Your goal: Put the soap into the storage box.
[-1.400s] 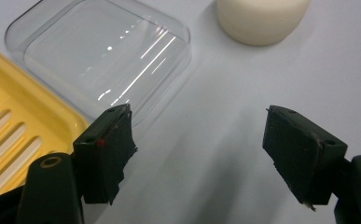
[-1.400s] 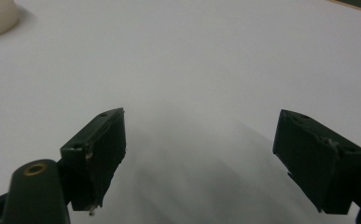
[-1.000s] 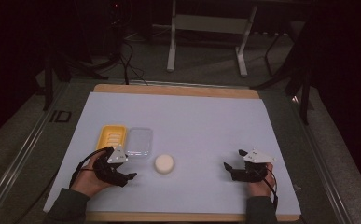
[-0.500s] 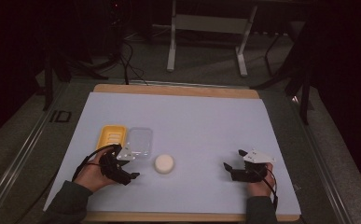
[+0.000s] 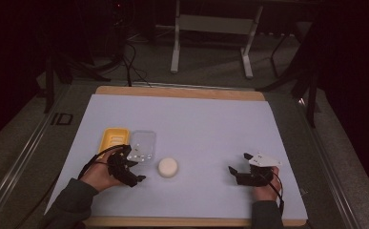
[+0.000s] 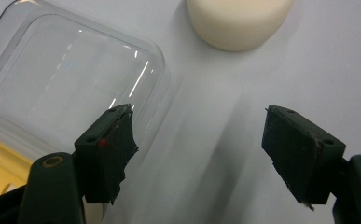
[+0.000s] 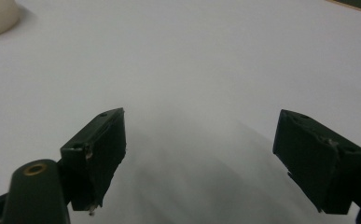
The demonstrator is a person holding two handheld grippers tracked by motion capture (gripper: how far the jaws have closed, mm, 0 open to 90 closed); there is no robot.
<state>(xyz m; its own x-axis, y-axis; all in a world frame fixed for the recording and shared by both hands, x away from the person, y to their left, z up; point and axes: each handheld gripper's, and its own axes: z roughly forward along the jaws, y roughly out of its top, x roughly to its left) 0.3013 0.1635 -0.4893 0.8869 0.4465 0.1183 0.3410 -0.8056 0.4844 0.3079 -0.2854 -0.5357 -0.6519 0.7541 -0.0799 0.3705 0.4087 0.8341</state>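
In the lower left of the high view we see two shallow containers side by side on the pale sheet covering the counter (image 5: 196,119): a yellow tray (image 5: 111,140) and, touching its right edge, a clear plastic tray (image 5: 143,144). We can make out nothing inside the clear one; in the left claw view its bottom looks bare and see-through, with light streaks glinting across it, and its rounded corner sits in the upper left of that frame. The yellow tray shows ribbed walls at the lower left edge of the left claw view, and we cannot tell whether it holds anything. Both trays have their longer sides running from the near edge of the counter toward the far edge. Just right of the clear tray, apart from it, sits a cream round puck (image 5: 168,167), a squat, smooth, matte disc with no long axis to speak of; it appears at the top of the left claw view and at the upper left corner of the right claw view. Our left claw (image 5: 133,175) hovers beside the near end of the clear tray, spread wide and gripping nothing. Our right claw (image 5: 238,164) sits in the lower right of the high view, well apart from the puck, likewise spread wide and empty.
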